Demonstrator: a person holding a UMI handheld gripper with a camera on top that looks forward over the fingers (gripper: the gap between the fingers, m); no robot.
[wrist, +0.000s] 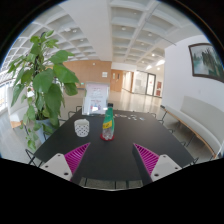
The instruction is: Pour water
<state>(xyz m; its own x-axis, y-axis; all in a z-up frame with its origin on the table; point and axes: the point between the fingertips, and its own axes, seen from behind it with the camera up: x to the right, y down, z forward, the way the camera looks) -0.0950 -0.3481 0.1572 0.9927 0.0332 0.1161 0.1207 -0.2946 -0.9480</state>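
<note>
Bottle (108,122) is our landmark: it stands upright on the dark table (120,150), well beyond the fingertips and roughly on the line between them. Left of the bottle, behind the table, a leafy plant (40,80) rises. Just left of the bottle, close but apart from it, sits a pale cup (81,128); we cannot tell what it holds, nor whether it is patterned or see-through. The bottle itself shows a green body with a reddish top, and its fill level is not readable from here. Behind the bottle stands a pale chair (95,99), and right of it the table runs on bare toward a white bench (195,118) by the wall. Our gripper (108,158) is wide open and holds nothing, its left pad (74,155) and right pad (146,156) spread well apart over the near table edge. We judge the step in hand to be the approach to the bottle. To do it well, we should advance straight so the bottle comes between the pads, keep clear of the cup on the left, and close on the body below the top so the bottle stays upright until we tilt it over the cup.
</note>
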